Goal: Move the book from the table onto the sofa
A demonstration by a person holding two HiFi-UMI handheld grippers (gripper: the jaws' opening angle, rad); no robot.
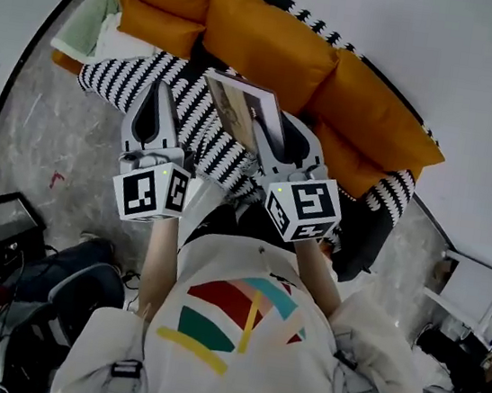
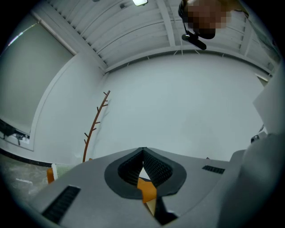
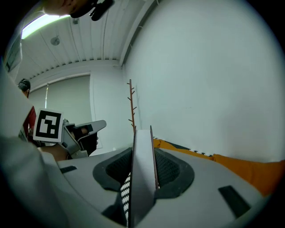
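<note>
1 book in my right jaws, my left jaws empty, both in front of the sofa.

My right gripper has its jaws partway apart and clamped on the 1 book, which stands on edge between the 2 pads, its thin side facing that camera. In the head view the book sits just above centre, tilted, in front of the sofa's striped seat; I cannot tell whether it touches the seat. My left gripper has its jaws closed tip to tip on nothing, with only a sliver of orange showing through the gap; in the head view it lies left of centre, beside the book but apart from it. I count 2 grippers, 2 marker cubes, 1 book and 3 orange cushions across the top of the frame.
</note>
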